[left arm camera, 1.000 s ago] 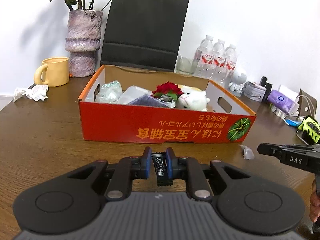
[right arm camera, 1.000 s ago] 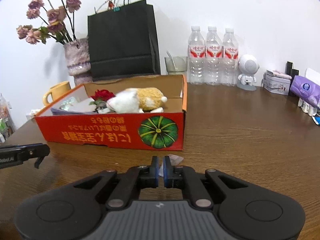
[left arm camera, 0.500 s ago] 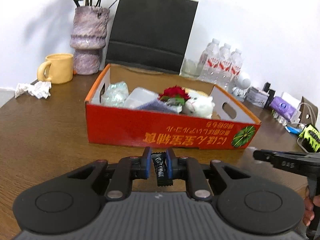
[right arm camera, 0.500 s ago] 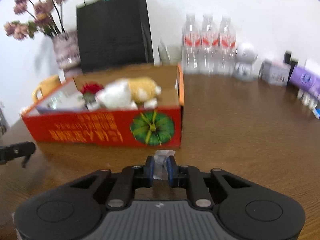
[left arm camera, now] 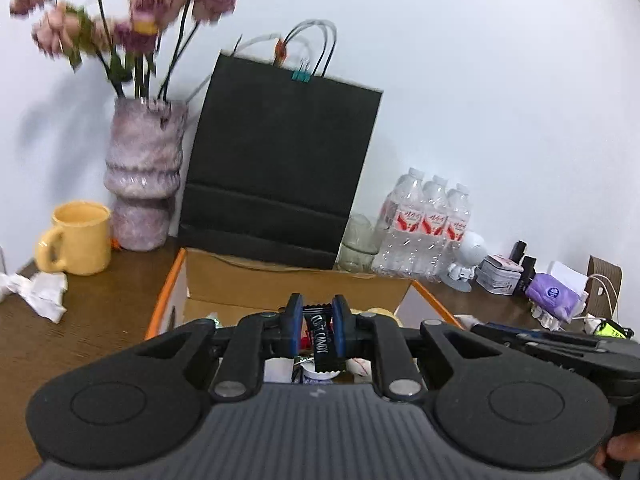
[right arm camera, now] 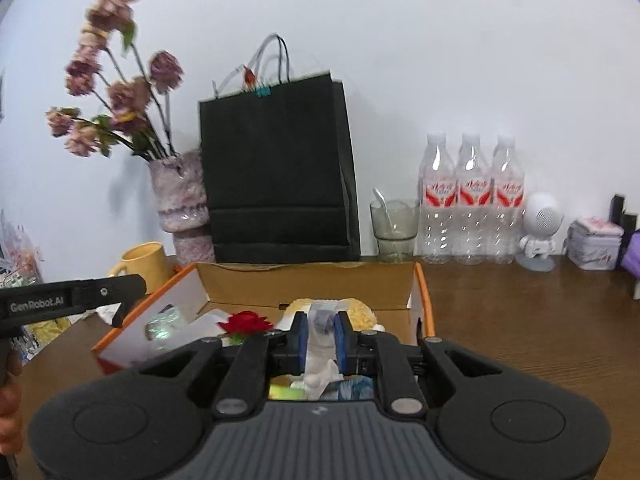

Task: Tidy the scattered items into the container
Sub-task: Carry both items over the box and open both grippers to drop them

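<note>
The orange cardboard box (left arm camera: 256,280) with brown inner walls stands on the wooden table; it also shows in the right wrist view (right arm camera: 304,282). My left gripper (left arm camera: 318,314) is shut on a black candy packet (left arm camera: 323,342) and hangs above the box's inside. My right gripper (right arm camera: 320,322) is shut on a clear plastic wrapper (right arm camera: 322,320), also above the box. Inside the box lie a red rose (right arm camera: 246,324), a yellow and white plush toy (right arm camera: 358,312) and a shiny packet (right arm camera: 162,322).
Behind the box stand a black paper bag (left arm camera: 276,168), a purple vase with flowers (left arm camera: 144,176), a yellow mug (left arm camera: 78,238), a glass (right arm camera: 394,226) and three water bottles (right arm camera: 470,200). Crumpled paper (left arm camera: 38,292) lies at the left. Small items crowd the right edge (left arm camera: 554,294).
Both grippers have risen from the table and moved forward over the box, each with its item. The right gripper closed on the clear wrapper about half a second ago.
</note>
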### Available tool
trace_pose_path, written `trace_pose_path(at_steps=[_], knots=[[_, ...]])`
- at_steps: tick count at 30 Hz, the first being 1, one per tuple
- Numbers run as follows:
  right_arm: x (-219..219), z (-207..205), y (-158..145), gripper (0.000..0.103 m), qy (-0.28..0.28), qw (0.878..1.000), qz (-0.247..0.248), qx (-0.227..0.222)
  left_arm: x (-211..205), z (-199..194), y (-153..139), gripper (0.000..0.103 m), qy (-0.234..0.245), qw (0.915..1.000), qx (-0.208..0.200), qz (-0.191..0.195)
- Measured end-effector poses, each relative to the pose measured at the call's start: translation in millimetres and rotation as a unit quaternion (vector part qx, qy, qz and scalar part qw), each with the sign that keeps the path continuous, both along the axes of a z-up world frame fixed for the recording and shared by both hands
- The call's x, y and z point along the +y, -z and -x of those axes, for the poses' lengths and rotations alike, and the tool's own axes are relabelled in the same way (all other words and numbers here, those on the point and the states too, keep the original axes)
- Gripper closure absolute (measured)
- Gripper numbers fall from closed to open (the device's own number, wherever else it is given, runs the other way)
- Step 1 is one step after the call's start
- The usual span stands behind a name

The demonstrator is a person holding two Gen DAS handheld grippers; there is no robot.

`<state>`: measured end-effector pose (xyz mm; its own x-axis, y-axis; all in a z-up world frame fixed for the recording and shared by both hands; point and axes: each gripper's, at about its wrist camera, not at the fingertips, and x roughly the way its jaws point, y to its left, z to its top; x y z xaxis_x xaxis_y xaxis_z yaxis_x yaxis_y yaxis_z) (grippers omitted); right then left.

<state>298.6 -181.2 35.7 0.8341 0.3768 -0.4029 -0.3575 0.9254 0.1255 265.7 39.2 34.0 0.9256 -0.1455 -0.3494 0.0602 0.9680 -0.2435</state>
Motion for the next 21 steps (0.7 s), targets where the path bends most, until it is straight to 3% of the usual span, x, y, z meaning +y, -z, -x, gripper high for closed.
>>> trace_pose_path(at_steps=[4, 5, 6, 7, 8, 11, 16, 21], knots=[[7, -32, 22, 0.087, -0.003, 0.999, 0.016, 0.035, 3, -30, 15, 0.086, 0.020, 0.9995, 0.024, -0.010], [9, -39, 26, 0.069, -0.001, 0.999, 0.018, 0.045, 3, -35, 16, 0.073, 0.023, 0.9993, 0.027, -0.011], [9, -45, 29, 0.052, -0.001, 0.998, 0.018, 0.053, 4, -39, 17, 0.037, 0.019, 0.9993, 0.030, -0.011], [9, -49, 32, 0.018, 0.002, 0.998, 0.018, 0.060, 5, -41, 18, 0.016, 0.009, 0.9993, 0.034, -0.011], [9, -51, 33, 0.005, 0.005, 0.998, 0.019, 0.059, 5, -43, 18, 0.000, -0.005, 0.9992, 0.036, -0.017], [10, -54, 33, 0.007, 0.004, 0.998, 0.038, 0.045, 7, -48, 22, 0.000, -0.025, 0.9977, 0.047, -0.041], [10, -57, 33, 0.007, -0.001, 0.998, 0.041, 0.046, 13, -55, 28, 0.000, -0.032, 0.9966, 0.069, -0.032], [13, -56, 34, 0.006, -0.003, 0.998, 0.055, 0.038, 6, -56, 31, 0.000, -0.023, 0.9960, 0.071, -0.049]])
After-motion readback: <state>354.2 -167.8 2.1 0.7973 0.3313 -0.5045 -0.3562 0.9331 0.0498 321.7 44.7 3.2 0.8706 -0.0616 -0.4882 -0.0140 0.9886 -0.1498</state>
